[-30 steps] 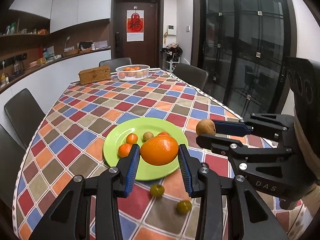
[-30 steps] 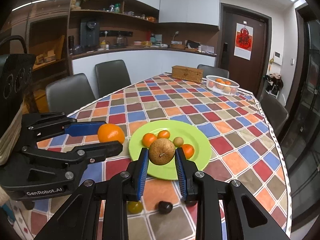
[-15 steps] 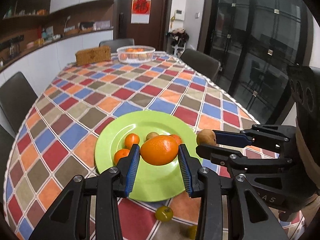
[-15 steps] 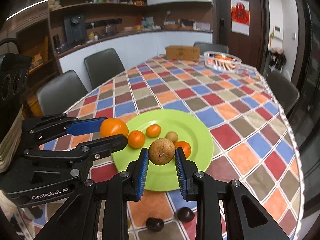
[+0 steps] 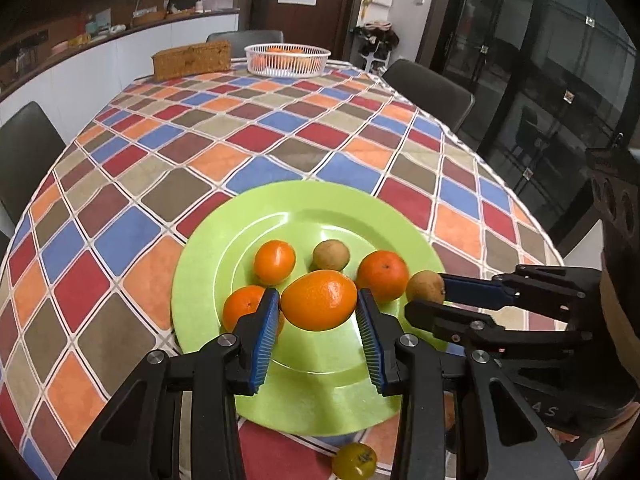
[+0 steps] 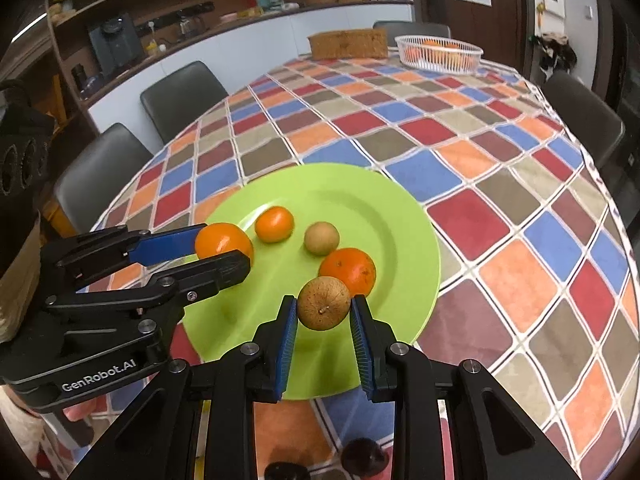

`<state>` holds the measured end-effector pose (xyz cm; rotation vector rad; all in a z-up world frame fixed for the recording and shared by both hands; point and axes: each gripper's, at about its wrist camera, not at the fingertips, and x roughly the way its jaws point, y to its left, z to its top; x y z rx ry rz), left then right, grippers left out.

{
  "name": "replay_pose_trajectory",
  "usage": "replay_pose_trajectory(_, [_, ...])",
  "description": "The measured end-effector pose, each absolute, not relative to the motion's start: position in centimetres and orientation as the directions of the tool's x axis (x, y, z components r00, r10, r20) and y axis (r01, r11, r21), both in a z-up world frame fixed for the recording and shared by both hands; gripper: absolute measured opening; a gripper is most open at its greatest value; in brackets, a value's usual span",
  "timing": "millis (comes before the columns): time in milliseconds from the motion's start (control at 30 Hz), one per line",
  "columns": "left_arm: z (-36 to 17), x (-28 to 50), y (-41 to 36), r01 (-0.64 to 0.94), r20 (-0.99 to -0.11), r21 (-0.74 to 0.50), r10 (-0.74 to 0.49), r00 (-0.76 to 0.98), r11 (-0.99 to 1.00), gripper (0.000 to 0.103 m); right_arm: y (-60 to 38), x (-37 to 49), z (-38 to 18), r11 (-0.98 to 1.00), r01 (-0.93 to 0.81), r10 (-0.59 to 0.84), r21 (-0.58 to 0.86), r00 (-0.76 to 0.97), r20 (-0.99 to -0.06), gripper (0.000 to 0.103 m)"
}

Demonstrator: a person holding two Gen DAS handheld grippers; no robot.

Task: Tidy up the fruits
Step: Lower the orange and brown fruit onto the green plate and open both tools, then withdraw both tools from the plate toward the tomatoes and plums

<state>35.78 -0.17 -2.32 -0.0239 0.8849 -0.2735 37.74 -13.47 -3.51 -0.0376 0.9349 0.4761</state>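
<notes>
Between the blue pads of the left tool [image 5: 318, 322] sits a large orange [image 5: 319, 299], gripped on both sides; its long axis runs across the jaws, tilted slightly up toward 2 o'clock. It hangs over the near half of the green plate [image 5: 320, 400]. Right of it, at 3 o'clock in the left wrist view, the right tool [image 5: 424, 300] clamps a brown round fruit [image 5: 425, 287] over the plate's right rim. From the right wrist view that brown fruit [image 6: 324, 303] is pinched narrowly between the pads, its small stem dot facing the camera and slightly down; being round, it shows no clear long axis.

On the plate lie three small oranges [image 5: 275, 261] and a second brown fruit [image 5: 331, 255], spread around the plate's middle, from 9 o'clock through 12 to 2 o'clock of the held orange. A yellowish fruit [image 5: 354, 461] rests on the checked counter [image 5: 256, 140] at 6 o'clock, just off the plate. Two dark fruits [image 6: 364, 458] lie at the right view's bottom edge. Far off at 12 o'clock stand a white basket [image 5: 286, 59] with oranges and a wicker box [image 5: 192, 60].
</notes>
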Motion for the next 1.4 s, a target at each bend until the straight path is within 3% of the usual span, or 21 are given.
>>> replay_pose_trajectory(533, [-0.4,34.5,0.1,0.217,-0.745,-0.093,-0.212,0.632,0.972,0.044,-13.6,37.6,-3.0,0.898,-0.4,0.383,0.183,0.505,-0.774,0.03])
replay_pose_trajectory(733, [1.9,32.1,-0.1,0.217,-0.705,-0.055,-0.192,0.683,0.975,0.049,-14.0,35.5,-0.7,0.899,-0.407,0.385,0.159,0.564,-0.73,0.037])
replay_pose_trajectory(1000, [4.6,28.5,0.0,0.203,-0.659,-0.029,-0.171,0.732,0.979,0.055,-14.4,31.7,3.0,0.9,-0.425,0.383,0.102,0.654,-0.653,0.037])
replay_pose_trajectory(1100, [5.5,27.0,-0.1,0.2,-0.637,-0.016,-0.164,0.753,0.98,0.06,-14.7,30.3,4.0,0.898,-0.432,0.386,0.089,0.672,-0.632,0.042])
replay_pose_trajectory(1400, [6.4,22.2,-1.0,0.188,-0.591,0.01,-0.146,0.793,0.982,0.066,-15.5,26.4,5.2,0.883,-0.466,0.407,0.057,0.699,-0.587,0.043])
